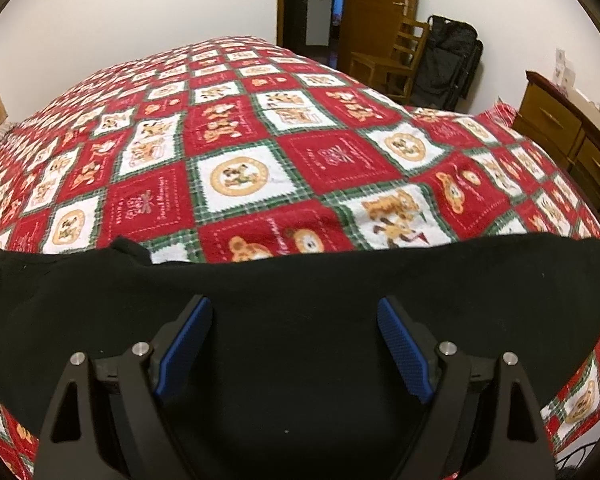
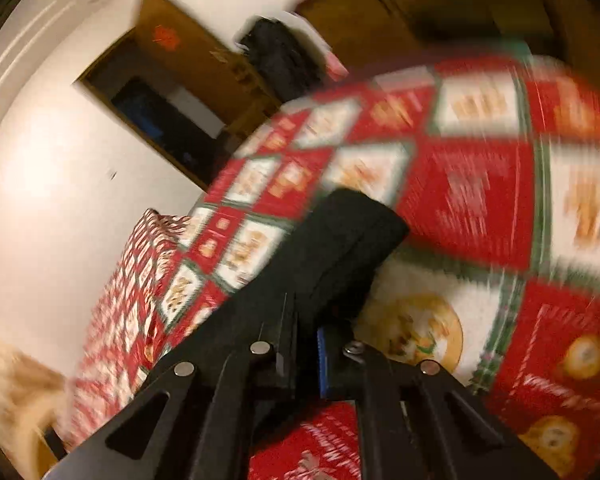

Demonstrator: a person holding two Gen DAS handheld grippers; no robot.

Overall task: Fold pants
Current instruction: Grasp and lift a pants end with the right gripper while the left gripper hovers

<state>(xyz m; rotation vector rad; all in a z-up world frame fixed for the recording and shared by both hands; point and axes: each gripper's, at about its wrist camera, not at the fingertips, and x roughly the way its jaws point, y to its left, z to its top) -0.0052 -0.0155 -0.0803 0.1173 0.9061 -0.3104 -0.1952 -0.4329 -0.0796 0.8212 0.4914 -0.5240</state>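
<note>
Red, white and green patchwork covers the bed [image 1: 260,152] that fills both views, with a white wall, an open wooden door [image 1: 376,12], a chair [image 1: 396,56] and a dark bag [image 1: 448,60] behind it. From the left wrist view, the black pants [image 1: 300,280] lie spread flat across the near edge of the bedspread, running from one side of the picture to the other. The left gripper [image 1: 296,336] hangs over the cloth with its blue pads [image 1: 186,344] set wide apart and nothing pinched between them. From the right wrist view, which is blurred, the right gripper [image 2: 318,344] has its jaws drawn together, and a band of the black pants [image 2: 340,248] rises away from its tips over the bedspread; the pinch point itself is dark, but the cloth appears to be clamped there. The step in hand looks like the first fold: one end of the pants gripped on the right, ready to be carried over. The next move calls for the left claw to come down and take hold of its part of the cloth, so both ends travel together and land edge on edge without bunching.
</note>
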